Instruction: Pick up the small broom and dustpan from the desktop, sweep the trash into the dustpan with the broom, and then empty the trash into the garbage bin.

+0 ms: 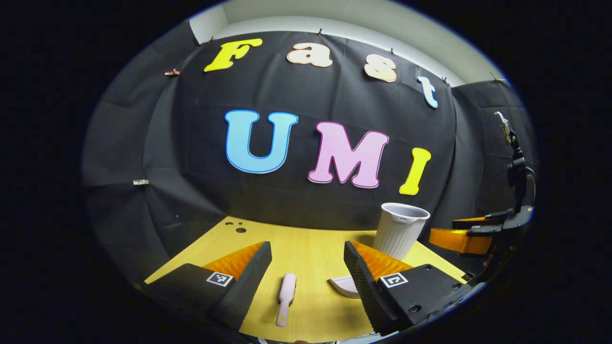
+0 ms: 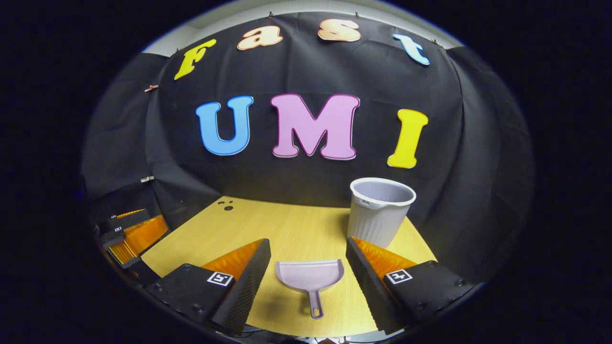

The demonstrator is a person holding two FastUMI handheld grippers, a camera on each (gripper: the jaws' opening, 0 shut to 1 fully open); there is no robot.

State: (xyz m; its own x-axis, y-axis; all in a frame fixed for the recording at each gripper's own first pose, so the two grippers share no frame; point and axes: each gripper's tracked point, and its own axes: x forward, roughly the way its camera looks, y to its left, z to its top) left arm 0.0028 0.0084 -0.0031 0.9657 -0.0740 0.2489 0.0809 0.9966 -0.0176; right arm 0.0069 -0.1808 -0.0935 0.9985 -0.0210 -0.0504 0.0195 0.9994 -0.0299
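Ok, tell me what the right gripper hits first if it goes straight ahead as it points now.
Most likely the dustpan: it lies on the desktop between the open right gripper's fingers, handle toward the camera. The garbage bin stands farther off to the right. Depth is hard to judge.

bare desktop (image 2: 287, 224) left of bin (image 2: 377, 215)

Pale wooden tabletop (image 2: 287, 229), small dark holes (image 2: 225, 205)

Square-marker tool (image 1: 306, 267) bodies (ribbed orange backing)
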